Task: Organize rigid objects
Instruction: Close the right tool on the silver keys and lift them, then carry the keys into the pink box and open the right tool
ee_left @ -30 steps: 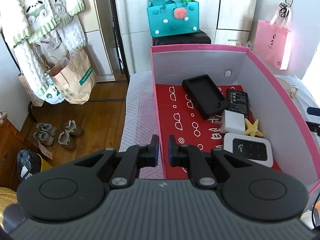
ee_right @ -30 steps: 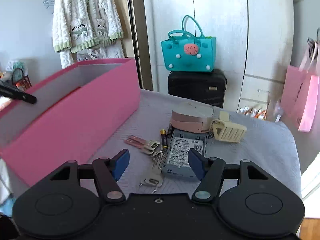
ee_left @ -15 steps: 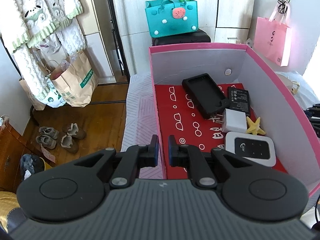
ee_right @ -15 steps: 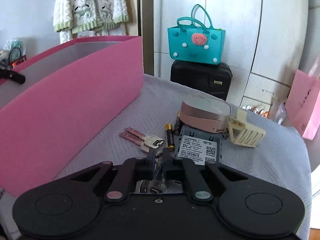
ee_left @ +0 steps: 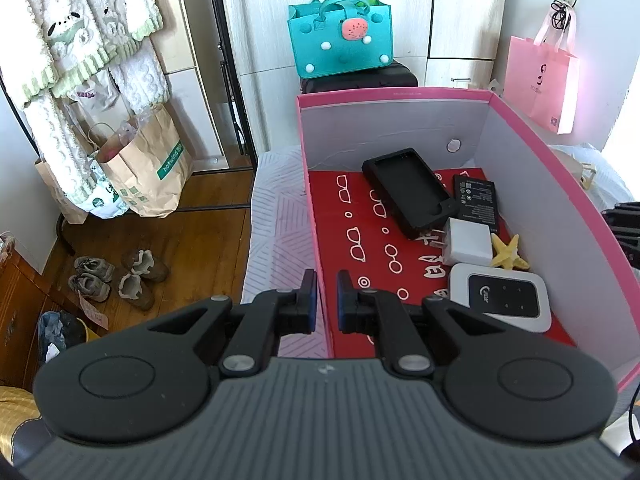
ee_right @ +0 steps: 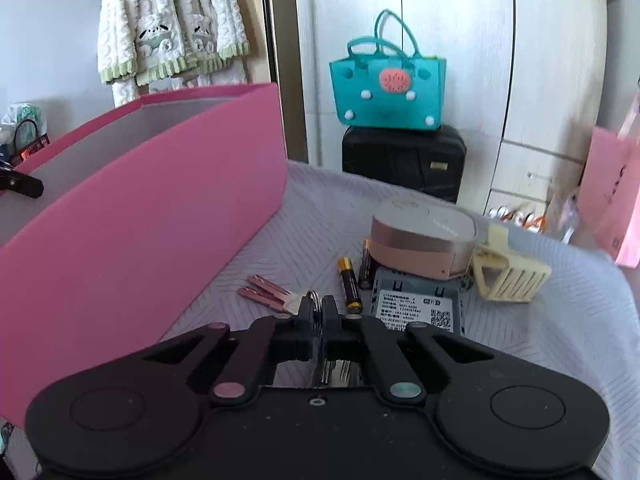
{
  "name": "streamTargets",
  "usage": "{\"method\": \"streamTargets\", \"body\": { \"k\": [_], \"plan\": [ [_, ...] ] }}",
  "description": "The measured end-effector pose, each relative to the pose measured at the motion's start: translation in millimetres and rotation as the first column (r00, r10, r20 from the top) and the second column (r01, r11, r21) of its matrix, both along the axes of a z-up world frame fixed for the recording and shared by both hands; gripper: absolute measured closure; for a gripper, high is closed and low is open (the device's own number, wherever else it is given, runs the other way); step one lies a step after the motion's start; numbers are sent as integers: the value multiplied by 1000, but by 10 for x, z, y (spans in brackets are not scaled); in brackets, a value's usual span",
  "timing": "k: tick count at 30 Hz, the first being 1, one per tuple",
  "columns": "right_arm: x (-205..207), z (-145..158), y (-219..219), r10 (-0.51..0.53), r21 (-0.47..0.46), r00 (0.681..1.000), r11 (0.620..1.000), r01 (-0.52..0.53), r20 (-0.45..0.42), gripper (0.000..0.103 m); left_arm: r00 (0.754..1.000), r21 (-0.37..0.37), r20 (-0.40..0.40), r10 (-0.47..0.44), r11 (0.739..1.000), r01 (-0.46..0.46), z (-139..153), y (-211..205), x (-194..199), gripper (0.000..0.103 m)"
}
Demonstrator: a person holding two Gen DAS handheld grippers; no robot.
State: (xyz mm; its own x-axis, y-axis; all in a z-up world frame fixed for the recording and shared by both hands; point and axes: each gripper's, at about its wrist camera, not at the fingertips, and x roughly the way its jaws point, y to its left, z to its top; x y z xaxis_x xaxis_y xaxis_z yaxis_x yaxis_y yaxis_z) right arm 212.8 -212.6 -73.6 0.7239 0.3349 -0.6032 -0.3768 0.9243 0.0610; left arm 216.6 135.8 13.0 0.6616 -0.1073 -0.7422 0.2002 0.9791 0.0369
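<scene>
Pink cardboard box [ee_left: 560,184]: five items stowed; right gripper [ee_right: 319,312] clamps the pink-bladed key bunch [ee_right: 276,294]; left gripper [ee_left: 325,300] nearly closed, empty; batteries, router, clip remaining.

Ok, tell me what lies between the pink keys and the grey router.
In the right wrist view, a battery lies between the pink keys and the grey router, on the cloth.

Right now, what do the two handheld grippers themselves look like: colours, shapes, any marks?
Both are black plastic. The left gripper has a grey ribbed body, two round black discs, silver pivot pins and blue-faced pads. The right gripper has a smooth black body with the same twin discs and angled link arms, and dark pads. Its two pivot pins look pinkish and bluish. No cables, hands or sleeves show.
</scene>
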Motion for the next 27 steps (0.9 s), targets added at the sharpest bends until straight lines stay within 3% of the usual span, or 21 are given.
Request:
{"method": "streamTargets", "body": {
  "k": [10,15,27],
  "plan": [
    [-46,371,-122,38,141,998,990,-31,-46,98,1000,3,4,-6,1000,6,4,8,2,95],
    [-68,565,-109,59,208,996,977,-44,-70,98,999,56,10,-43,998,43,5,-58,14,95],
    [-266,1396,166,189,251,979,946,-203,77,98,996,131,-20,-89,987,91,17,-129,31,94]
  ]
}}
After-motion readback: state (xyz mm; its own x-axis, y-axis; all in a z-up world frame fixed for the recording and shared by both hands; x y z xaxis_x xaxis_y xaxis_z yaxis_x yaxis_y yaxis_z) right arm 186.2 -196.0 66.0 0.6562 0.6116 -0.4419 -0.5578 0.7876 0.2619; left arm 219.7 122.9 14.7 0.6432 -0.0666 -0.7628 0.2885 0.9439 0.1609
